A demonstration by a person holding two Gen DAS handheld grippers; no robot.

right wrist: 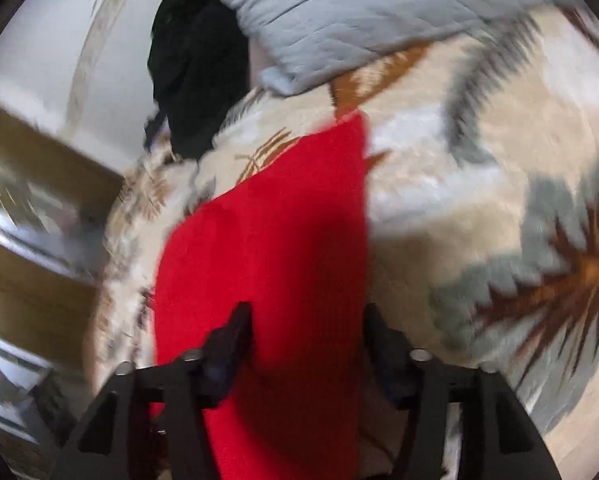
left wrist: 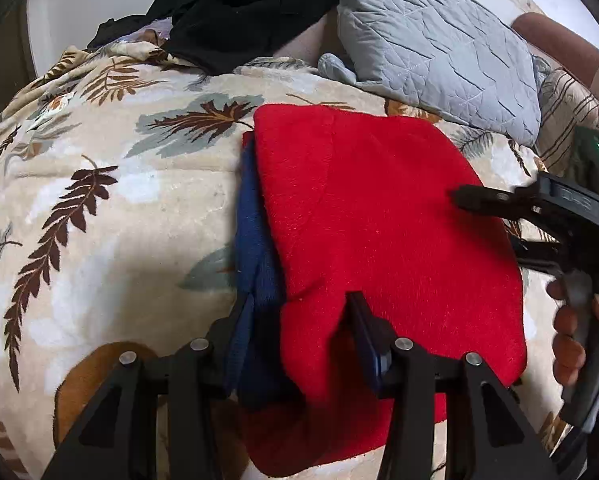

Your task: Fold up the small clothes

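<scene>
A red fleece garment with a navy blue lining lies folded on a leaf-patterned blanket. My left gripper is open, its fingers straddling the near edge of the garment, red and blue cloth between them. My right gripper reaches in from the right over the red cloth in the left wrist view. In the blurred right wrist view it stands open over the red garment, with the cloth between its fingers.
A grey quilted pillow lies at the back right and a heap of black clothing at the back middle. A white wall and wooden furniture lie beyond the bed's edge. A hand holds the right gripper's handle.
</scene>
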